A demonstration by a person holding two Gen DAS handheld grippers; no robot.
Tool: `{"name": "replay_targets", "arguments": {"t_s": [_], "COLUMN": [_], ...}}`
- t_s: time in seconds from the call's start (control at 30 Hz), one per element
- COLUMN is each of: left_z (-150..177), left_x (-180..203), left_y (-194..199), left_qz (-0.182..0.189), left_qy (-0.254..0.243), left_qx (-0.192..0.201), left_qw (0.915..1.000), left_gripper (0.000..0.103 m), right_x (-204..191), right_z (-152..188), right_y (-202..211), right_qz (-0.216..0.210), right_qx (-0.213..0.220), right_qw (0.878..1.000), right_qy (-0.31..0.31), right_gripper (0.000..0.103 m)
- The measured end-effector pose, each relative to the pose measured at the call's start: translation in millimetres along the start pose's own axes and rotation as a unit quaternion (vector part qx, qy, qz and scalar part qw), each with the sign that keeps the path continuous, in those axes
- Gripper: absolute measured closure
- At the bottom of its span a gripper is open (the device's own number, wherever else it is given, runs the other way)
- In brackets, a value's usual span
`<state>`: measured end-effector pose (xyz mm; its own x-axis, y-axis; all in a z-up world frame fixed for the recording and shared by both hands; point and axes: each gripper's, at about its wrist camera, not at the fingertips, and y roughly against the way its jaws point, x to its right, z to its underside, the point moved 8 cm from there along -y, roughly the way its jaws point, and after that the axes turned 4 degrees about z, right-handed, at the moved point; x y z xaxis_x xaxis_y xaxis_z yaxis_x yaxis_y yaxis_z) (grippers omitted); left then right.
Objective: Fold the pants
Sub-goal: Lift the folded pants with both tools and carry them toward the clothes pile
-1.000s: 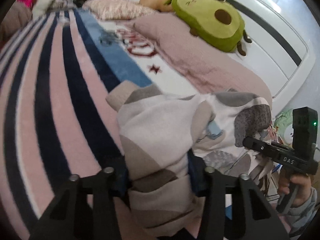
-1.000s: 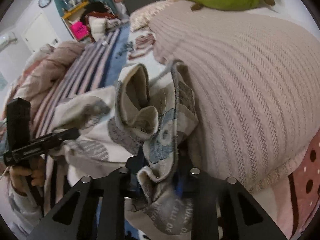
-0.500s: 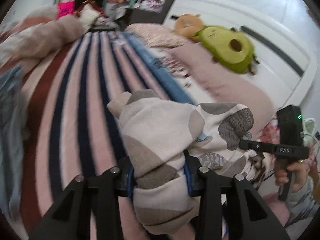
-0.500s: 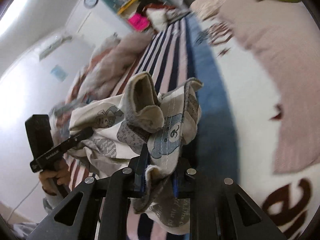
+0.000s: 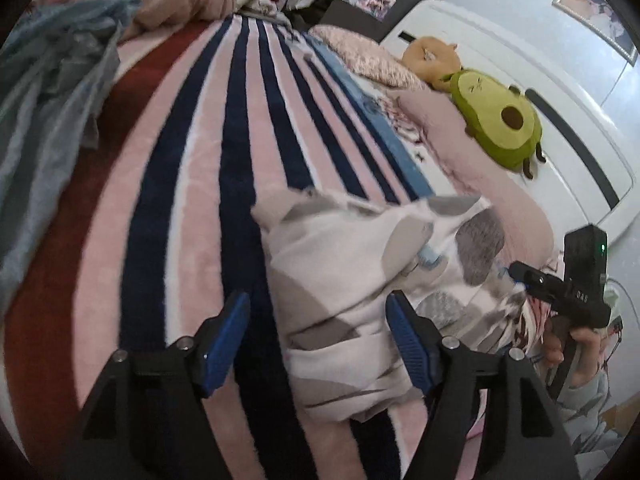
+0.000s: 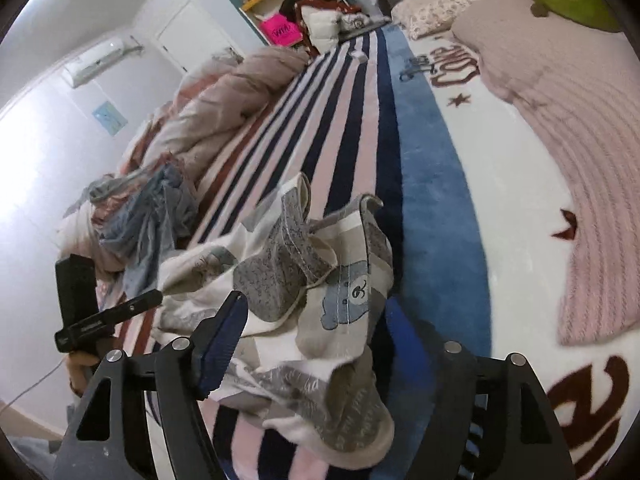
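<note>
1. Since a second ago both grippers have let go: the left gripper (image 5: 316, 336) and right gripper (image 6: 316, 340) had pinched the pants (image 5: 352, 280); now their jaws are opening, cloth lying loose between them.
2. The pants lie bunched on the striped blanket (image 5: 192, 184), near its front edge.
3. Step, as I judge: laying out. Next calls for regripping an edge and spreading flat.
4. Open blanket lies beyond the pants; the pink pillow (image 6: 560, 128) bounds it on the right.

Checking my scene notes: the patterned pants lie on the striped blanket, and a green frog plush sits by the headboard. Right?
Not a frog: the left wrist view shows a green avocado plush by the headboard. The patterned pants do lie on the striped blanket.
</note>
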<state>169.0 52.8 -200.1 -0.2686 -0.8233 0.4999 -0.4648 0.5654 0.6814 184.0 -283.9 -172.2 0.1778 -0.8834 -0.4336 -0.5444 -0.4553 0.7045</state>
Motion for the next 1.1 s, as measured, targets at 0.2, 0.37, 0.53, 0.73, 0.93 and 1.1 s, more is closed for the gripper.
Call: {"name": "replay_targets", "arguments": {"t_s": [0.2, 0.37, 0.53, 0.73, 0.93, 1.1], "left_z": [21.3, 13.8, 5.1, -8.8, -1.5, 27.2], "left_x": [11.7, 17.6, 22.1, -8.7, -78.2, -142.0], "left_y": [-38.3, -47.9, -28.2, 42.2, 148.4, 225.0], "left_qz": [0.062, 0.058, 0.052, 0.003, -0.081, -0.161], "left_qy": [0.030, 0.034, 0.015, 0.005, 0.024, 0.059], "left_qx": [-0.030, -0.016, 0.014, 0.074, 0.130, 0.162], "left_qw": [0.9972, 0.9976, 0.9984, 0.9972, 0.9879, 0.9718], "left_gripper": [0.036, 0.060, 0.075, 0.075, 0.075, 0.075], "right_x": [14.6, 9.4, -14.1, -74.3, -184.6, -280.1], "right_z": [20.6, 33.8, 29.5, 16.5, 19.7, 47.1], "right_y": [-32.4, -49.3, -47.4, -52.0, -87.2, -121.6], "right_qz": [0.021, -0.002, 0.019, -0.029, -0.095, -0.142], "right_qx": [-0.067, -0.098, -0.075, -0.059, -0.085, -0.116], "right_qw": [0.997, 0.995, 0.997, 0.997, 0.987, 0.970], "right_qy": [-0.014, -0.021, 0.024, 0.047, 0.099, 0.158], "right_gripper": [0.035, 0.069, 0.088, 0.090, 0.090, 0.090]}}
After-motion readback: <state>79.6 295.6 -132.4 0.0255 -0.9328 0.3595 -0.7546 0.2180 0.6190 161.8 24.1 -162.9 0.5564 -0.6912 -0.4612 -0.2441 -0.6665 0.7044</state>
